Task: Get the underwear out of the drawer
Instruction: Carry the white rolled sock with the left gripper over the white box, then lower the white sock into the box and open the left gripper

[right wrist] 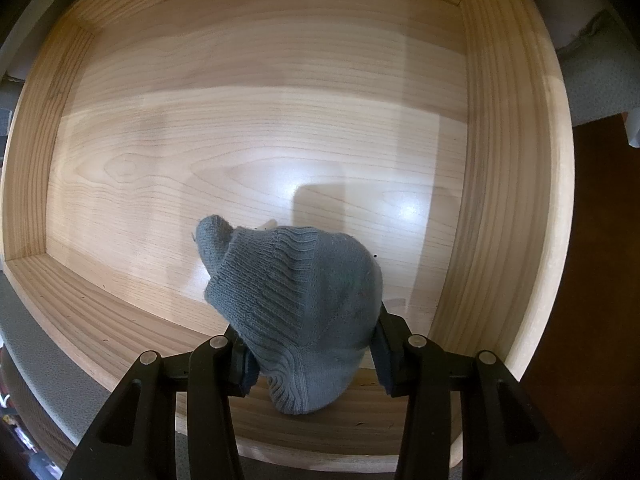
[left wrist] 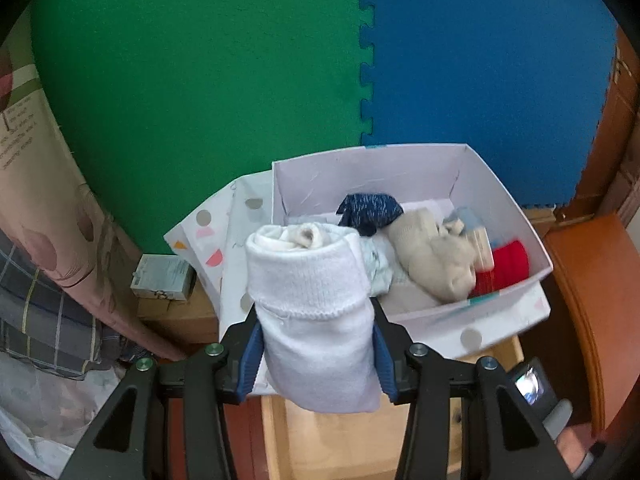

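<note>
In the left wrist view my left gripper [left wrist: 316,348] is shut on a rolled white sock bundle [left wrist: 310,304], held up in front of a white paper box [left wrist: 400,168]. That box holds several garments: a navy piece [left wrist: 370,208], a beige bundle [left wrist: 432,260], a red one [left wrist: 506,268]. In the right wrist view my right gripper [right wrist: 314,354] points down into a light wooden drawer [right wrist: 256,128] and is shut on a grey-blue knitted sock bundle [right wrist: 296,304] near the drawer's front wall. The drawer floor around it is bare.
A green [left wrist: 200,80] and blue foam mat [left wrist: 492,80] cover the floor behind the box. A small carton [left wrist: 162,278] lies left of the box, bedding [left wrist: 48,280] at far left. Orange-brown wooden furniture [left wrist: 584,300] stands at right.
</note>
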A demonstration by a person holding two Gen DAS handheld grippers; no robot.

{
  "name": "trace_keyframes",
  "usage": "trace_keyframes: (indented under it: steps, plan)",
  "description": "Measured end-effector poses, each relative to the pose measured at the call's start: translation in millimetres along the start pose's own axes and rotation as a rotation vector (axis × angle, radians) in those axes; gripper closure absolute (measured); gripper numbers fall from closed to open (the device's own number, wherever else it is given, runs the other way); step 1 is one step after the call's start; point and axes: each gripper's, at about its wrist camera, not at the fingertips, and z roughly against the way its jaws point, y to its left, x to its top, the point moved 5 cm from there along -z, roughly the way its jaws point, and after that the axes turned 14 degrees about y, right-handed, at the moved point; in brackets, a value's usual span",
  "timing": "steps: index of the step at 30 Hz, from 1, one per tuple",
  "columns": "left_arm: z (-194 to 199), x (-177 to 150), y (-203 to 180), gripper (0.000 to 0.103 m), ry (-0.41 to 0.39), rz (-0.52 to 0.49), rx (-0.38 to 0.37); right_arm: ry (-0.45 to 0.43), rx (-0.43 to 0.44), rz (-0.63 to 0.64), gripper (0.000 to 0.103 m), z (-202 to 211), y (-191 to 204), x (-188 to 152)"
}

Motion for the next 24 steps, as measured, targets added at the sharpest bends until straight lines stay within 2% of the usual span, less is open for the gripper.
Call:
trace_keyframes:
  steps: [3,11,24]
  plan:
    - [-6.9,12.5,-0.5,0.055,0.002,0.010,-0.014,0.000,0.000,0.000,0.063,-0.1,0.2,-0.4]
    - [-31.4,38.1,-6.0,0.055,0.018,0.010,0.009,-0.001,0.004,-0.001,0.062,-1.3,-0.4,-0.5]
    - [-73.1,57.4,-5.8,0.055,0.061,0.040,0.012,-0.001,0.016,-0.003,0.062,-4.4,-2.9,-0.1]
